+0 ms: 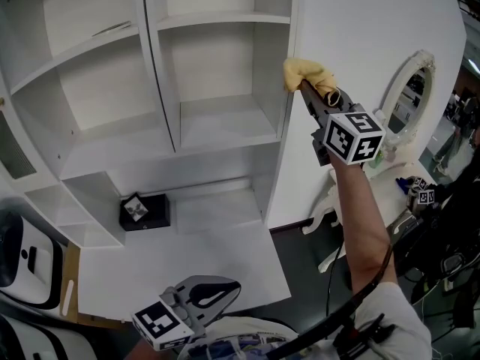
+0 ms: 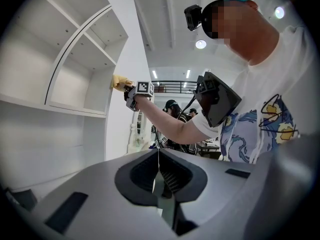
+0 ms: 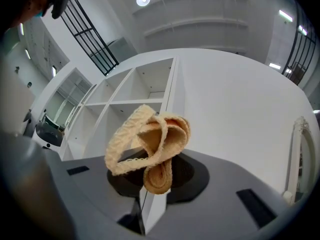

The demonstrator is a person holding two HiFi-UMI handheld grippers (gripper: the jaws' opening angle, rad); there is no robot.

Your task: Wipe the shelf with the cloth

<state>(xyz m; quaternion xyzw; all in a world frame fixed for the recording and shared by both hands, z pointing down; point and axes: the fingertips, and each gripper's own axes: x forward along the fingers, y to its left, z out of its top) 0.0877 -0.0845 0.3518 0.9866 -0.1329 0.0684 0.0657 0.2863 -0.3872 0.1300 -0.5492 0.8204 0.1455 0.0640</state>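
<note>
A crumpled yellow cloth (image 1: 303,73) is pinched in my right gripper (image 1: 310,89), which is shut on it. The cloth is held up at the front edge of the right side panel of the white shelf unit (image 1: 221,19), level with an upper shelf. Seen from the right gripper view, the cloth (image 3: 150,141) bunches up over the right gripper (image 3: 150,184), with the shelf compartments (image 3: 131,95) behind it. My left gripper (image 1: 219,289) hangs low by the person's body, shut and holding nothing. The left gripper view has the left gripper (image 2: 159,171) closed, and the cloth (image 2: 120,82) far off.
A black box (image 1: 144,211) sits on the white desk surface (image 1: 202,253) under the shelves. At the right stand a white oval mirror (image 1: 409,88) and a small white table (image 1: 390,182). A white device (image 1: 28,261) is at the left edge.
</note>
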